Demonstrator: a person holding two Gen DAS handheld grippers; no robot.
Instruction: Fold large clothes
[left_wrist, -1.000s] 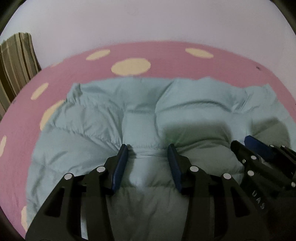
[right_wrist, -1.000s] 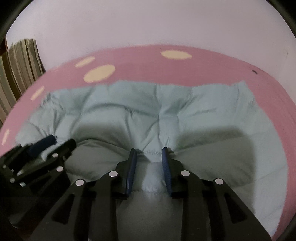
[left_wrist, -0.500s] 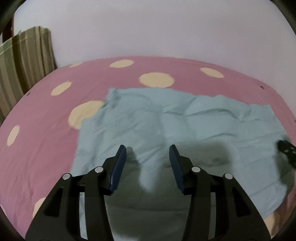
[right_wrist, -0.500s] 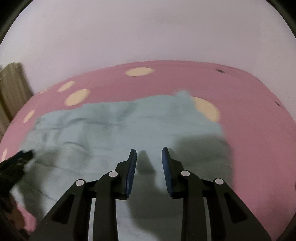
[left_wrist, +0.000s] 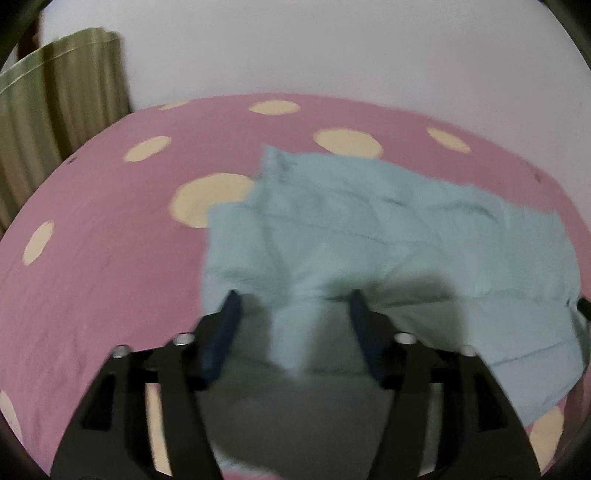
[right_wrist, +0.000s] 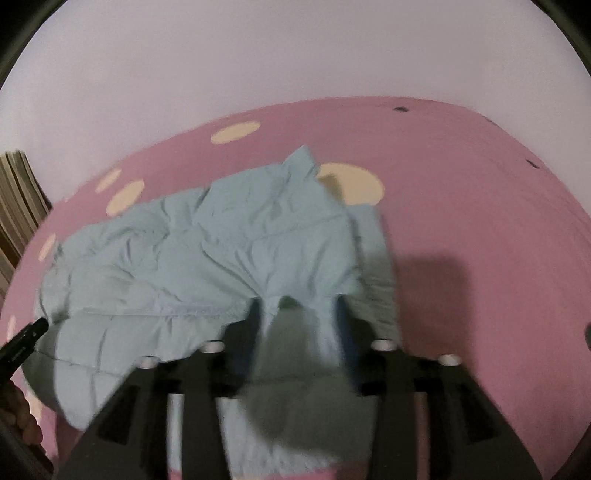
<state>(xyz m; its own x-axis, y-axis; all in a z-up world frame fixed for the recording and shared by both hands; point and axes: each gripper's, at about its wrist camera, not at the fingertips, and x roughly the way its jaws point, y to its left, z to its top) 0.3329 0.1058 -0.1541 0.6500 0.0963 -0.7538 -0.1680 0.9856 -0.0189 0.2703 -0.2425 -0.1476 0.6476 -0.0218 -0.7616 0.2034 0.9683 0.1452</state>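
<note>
A pale blue quilted garment (left_wrist: 388, 240) lies spread on a pink bed sheet with cream dots (left_wrist: 110, 258). In the left wrist view my left gripper (left_wrist: 291, 317) is open above the garment's near left part, with a fold of cloth standing between the fingers, not pinched. In the right wrist view the garment (right_wrist: 221, 251) lies crumpled, and my right gripper (right_wrist: 295, 314) is open over its near right edge with cloth between the fingers. The left gripper's tip shows at the left edge of the right wrist view (right_wrist: 26, 336).
A striped olive curtain (left_wrist: 55, 110) hangs at the far left by a plain pale wall (left_wrist: 332, 48). The pink sheet (right_wrist: 480, 221) runs wide to the right of the garment. The frames are blurred by motion.
Both grippers have lifted and drawn back and apart from the garment. The garment now looks smaller and farther, with more pink sheet in view. Both jaws have widened.
</note>
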